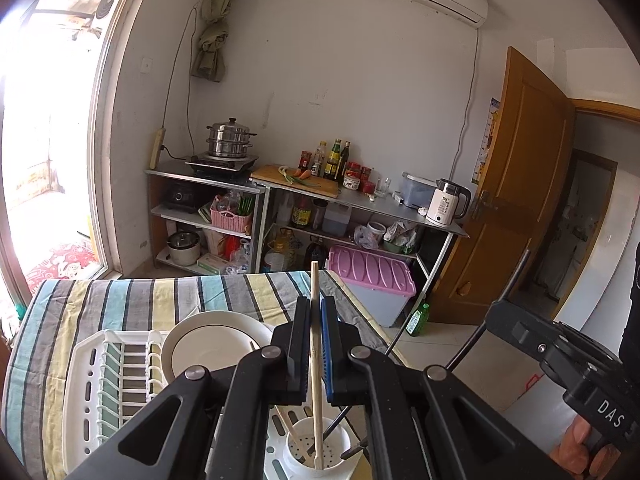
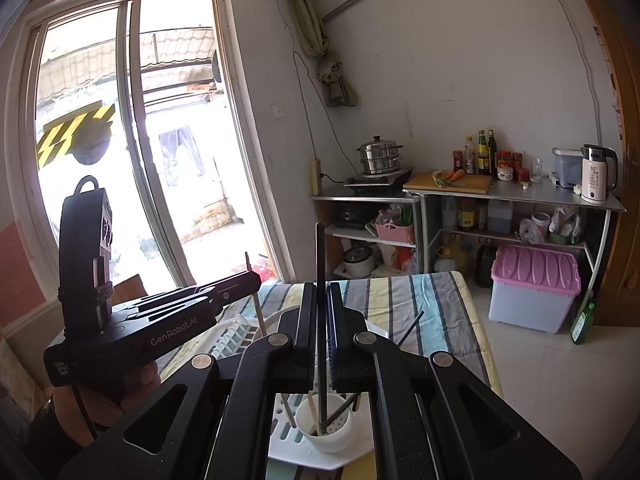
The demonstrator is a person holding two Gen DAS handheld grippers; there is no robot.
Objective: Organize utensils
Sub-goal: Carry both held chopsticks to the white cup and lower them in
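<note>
Carefully now, both tongs are each carrying one chopstick toward the white cup (image 1: pixel 318 454) in the drying rack (image 1: pixel 86 384) on the striped table (image 1: pixel 132 296). The left tongs (image 1: pixel 316 344) are clamping narrow on a pale chopstick (image 1: pixel 315 280), whose lower end is already sitting inside the cup. The right tongs (image 2: pixel 321 336) are pinching a dark chopstick (image 2: pixel 320 252), its tip reaching down at the cup too. To do this well, I judge each stick should be hanging upright over the cup mouth, clear of the sticks already leaning there, before the grip is loosening. A plate (image 1: pixel 216 340) is standing just behind.
</note>
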